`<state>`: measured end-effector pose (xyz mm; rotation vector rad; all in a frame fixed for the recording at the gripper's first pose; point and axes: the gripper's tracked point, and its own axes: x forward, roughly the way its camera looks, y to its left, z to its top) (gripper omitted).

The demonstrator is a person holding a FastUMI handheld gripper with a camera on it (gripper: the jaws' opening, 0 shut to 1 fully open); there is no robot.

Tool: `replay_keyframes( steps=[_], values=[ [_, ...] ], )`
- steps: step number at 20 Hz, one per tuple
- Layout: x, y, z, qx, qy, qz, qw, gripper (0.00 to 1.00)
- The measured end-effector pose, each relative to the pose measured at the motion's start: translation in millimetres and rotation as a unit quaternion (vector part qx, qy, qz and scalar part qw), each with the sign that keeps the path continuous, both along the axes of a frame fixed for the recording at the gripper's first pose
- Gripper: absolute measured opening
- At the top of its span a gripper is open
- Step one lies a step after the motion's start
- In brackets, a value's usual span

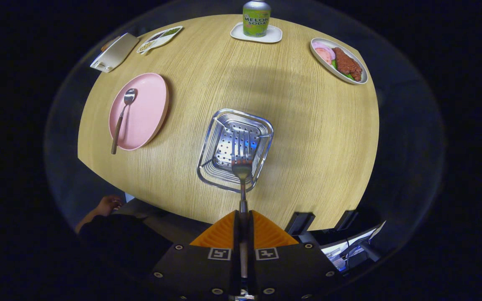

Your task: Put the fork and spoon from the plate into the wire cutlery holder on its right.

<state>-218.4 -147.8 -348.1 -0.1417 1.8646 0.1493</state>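
Gripper (243, 217): clenched on fork (242, 169) handle, tines over holder (235, 149) at 12 o'clock. Spoon (122, 115): on plate (139, 111), 10 o'clock of holder. Both on tabletop (308, 138).

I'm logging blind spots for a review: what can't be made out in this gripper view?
- Fork handle: clamped inside the claw, so its length is hidden.
- Whether the fork tines touch the wire cutlery holder floor: the look-down angle gives no depth.
- Person: an arm and hand below the table edge; the rest is lost in darkness.
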Motion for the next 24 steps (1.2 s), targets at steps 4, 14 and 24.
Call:
replay_keyframes(
  steps=[4,14,24],
  values=[
    [12,2,-7,-0.003,0.012,-0.009,1.0,0.08],
    [56,19,-11,0.0,-0.07,-0.049,0.996,0.1],
    [130,21,48,0.0,-0.316,-0.147,0.937,0.18]
  ],
)
